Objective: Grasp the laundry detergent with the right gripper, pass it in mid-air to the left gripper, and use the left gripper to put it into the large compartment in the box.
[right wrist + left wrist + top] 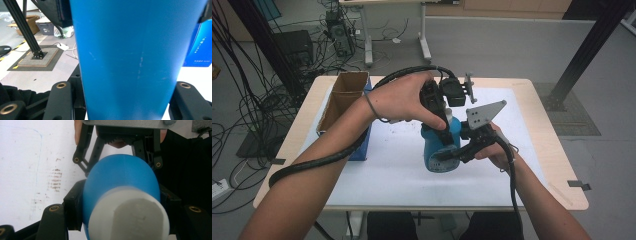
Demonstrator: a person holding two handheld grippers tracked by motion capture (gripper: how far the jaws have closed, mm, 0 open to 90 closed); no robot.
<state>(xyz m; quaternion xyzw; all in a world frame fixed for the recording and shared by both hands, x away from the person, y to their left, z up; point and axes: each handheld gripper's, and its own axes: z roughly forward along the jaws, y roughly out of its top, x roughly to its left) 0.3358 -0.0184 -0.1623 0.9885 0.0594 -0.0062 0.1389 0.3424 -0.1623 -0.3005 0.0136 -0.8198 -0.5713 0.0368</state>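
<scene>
The tabletop (542, 150) carries a white sheet, and at its left edge stands an open cardboard box (343, 97) against a blue carton (362, 145). Above the middle of the sheet a blue bottle (441, 145) with a white cap (130, 217) is held between both grippers, apparently raised off the surface and tipped, though the high view does not settle whether its base touches the sheet.

The left gripper (439, 107) comes in from above and its jaws are closed on the bottle's upper end, near the cap; in the left gripper view the black pads press both sides of the blue shoulder. The right gripper (452, 154) comes from the right, its jaws clamped across the lower body, and the right gripper view shows blue plastic wedged between them.

My judgement is that the cap is about to be worked. The risk lies in the smooth, tapering body: if one hand twists or pulls while the other grip is slack, the bottle could spin in the jaws or slip out and drop onto the sheet. Squeezing harder could dent the plastic and push liquid out once the cap loosens.

The bottle shows no label. The blue carton (200, 50) bears small white writing, too blurred to read.
</scene>
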